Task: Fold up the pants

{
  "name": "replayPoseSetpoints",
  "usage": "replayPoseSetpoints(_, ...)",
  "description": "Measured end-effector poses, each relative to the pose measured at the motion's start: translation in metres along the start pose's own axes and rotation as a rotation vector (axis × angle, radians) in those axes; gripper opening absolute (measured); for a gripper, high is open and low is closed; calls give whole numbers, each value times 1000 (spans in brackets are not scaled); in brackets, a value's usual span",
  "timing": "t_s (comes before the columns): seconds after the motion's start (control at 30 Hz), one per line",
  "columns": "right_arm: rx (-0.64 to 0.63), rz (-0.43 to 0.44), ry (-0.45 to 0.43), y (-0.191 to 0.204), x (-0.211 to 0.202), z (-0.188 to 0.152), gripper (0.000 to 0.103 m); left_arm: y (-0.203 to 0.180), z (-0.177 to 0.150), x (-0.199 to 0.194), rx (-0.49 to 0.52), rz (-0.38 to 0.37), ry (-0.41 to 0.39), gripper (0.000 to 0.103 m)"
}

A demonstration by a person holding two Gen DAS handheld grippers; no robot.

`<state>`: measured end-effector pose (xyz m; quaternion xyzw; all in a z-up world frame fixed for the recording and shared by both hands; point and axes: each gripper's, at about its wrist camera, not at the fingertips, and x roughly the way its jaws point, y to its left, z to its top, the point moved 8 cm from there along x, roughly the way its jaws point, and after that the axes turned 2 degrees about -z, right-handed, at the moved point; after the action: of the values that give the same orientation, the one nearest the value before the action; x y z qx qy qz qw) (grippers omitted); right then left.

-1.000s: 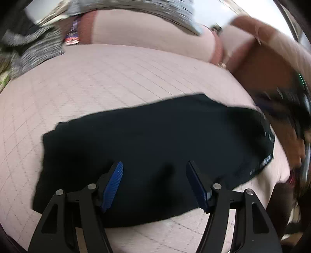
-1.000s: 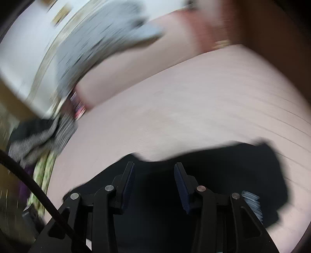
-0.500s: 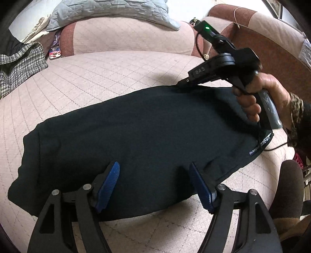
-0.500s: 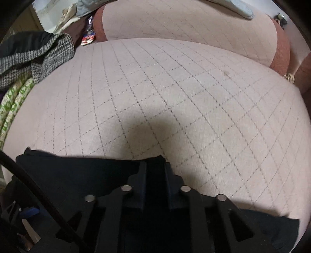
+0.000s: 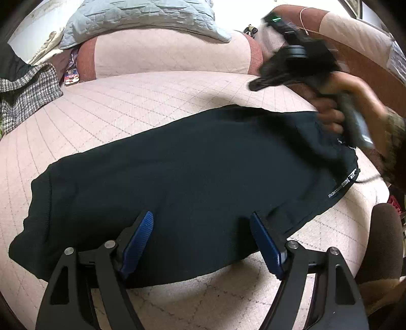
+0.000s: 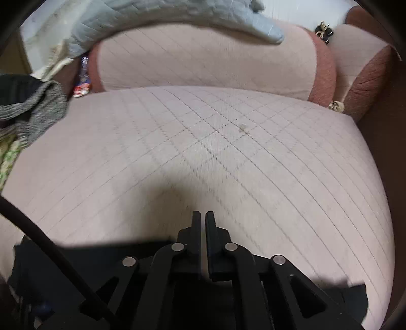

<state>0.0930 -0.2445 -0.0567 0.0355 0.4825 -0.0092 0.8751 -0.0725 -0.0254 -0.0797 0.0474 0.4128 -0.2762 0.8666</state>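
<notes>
Black pants (image 5: 203, 165) lie spread flat across the pink quilted sofa seat (image 5: 127, 106), the printed waistband to the right. My left gripper (image 5: 201, 214) hovers over the pants' near edge; its blue-padded jaws are opening and press on nothing. In the left wrist view my right gripper (image 5: 253, 85) is blurred, held in a person's hand (image 5: 330, 111) above the pants' far right corner. In its own view the right gripper (image 6: 202, 214) is shut with no cloth between its fingers, its tips over bare cushion just past the pants (image 6: 101, 250).
A pink back cushion (image 5: 165, 58) closes off the far side, with a grey quilted blanket (image 5: 139, 20) draped over it. A grey tweed garment (image 5: 22, 94) lies at the left edge. A brown armrest (image 6: 365, 78) rises at the right.
The right gripper closed, left the pants' far edge and lifted away over the cushion. The pants settled flat. The left gripper's jaws widened slightly.
</notes>
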Motion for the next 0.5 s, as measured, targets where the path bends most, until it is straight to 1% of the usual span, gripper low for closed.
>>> replayPoseSetpoints(0.03, 6, 15, 0, 0, -8, -9, 7, -1, 0, 0, 5, 8, -2, 78)
replayPoseSetpoints(0.1, 28, 67, 19, 0, -25, -39, 9, 0, -1, 0, 12, 17, -3, 78)
replayPoseSetpoints(0.13, 40, 79, 32, -2, -30, -55, 11, 0, -1, -1, 14, 21, -4, 78)
replayPoseSetpoints(0.2, 77, 89, 63, -8, -39, -98, 20, 1, -2, -2, 15, 25, -5, 78)
replayPoseSetpoints(0.23, 97, 85, 78, -12, -41, -115, 26, 0, -3, -3, 16, 26, -7, 79)
replayPoseSetpoints(0.3, 148, 67, 88, -23, -45, -153, 28, 0, -5, -3, 22, 31, -8, 79)
replayPoseSetpoints(0.37, 187, 68, 36, -34, -64, -173, 28, -1, -4, -3, 33, 40, -4, 79)
replayPoseSetpoints(0.43, 226, 5, 41, -53, -79, -183, 29, -1, -3, -5, 25, 36, 7, 79)
replayPoseSetpoints(0.47, 245, -9, 30, -62, -86, -184, 31, -1, -2, -8, 6, 22, 9, 79)
replayPoseSetpoints(0.5, 275, 25, 0, -69, -98, -184, 31, 1, 0, -12, -24, 2, 8, 79)
